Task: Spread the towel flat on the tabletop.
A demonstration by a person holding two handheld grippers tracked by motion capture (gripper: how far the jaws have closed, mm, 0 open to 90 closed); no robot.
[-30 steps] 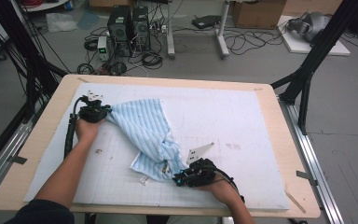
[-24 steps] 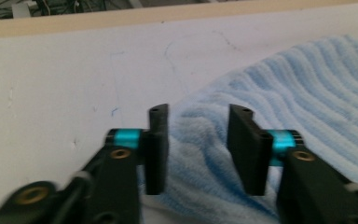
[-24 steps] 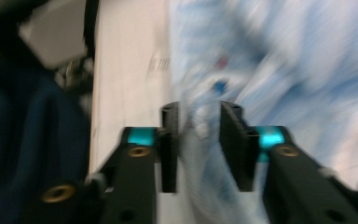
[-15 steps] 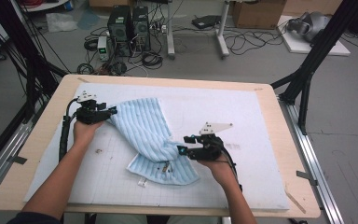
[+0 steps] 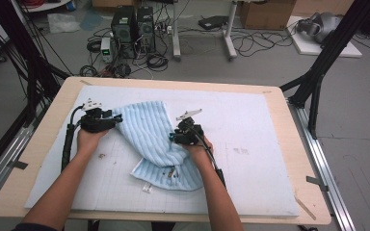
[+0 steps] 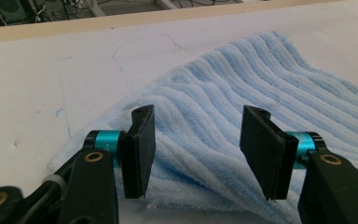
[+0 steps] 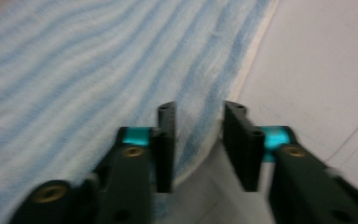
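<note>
A light blue striped towel (image 5: 149, 134) lies crumpled and partly folded on the white mat (image 5: 250, 120). My left gripper (image 5: 117, 120) is at the towel's far left corner. In the left gripper view its jaws (image 6: 196, 135) are wide apart after just opening, and the towel (image 6: 242, 79) lies between and beyond them, unpinched. My right gripper (image 5: 173, 137) is at the towel's right edge, pointing left. In the blurred right gripper view its jaws (image 7: 198, 121) have just been closing. A narrow gap is left, with the towel's pale hem (image 7: 242, 74) running between them.
The mat covers a wooden table (image 5: 294, 144). A small white tag (image 5: 147, 188) lies on the mat by the towel's near edge, and dark specks (image 5: 171, 172) mark the towel's near part. Computers, cables and stands sit on the floor beyond the table.
My right hand has left the towel's near corner and moved away from me along its right edge. The towel now lies wider and flatter. The left hand stayed put.
</note>
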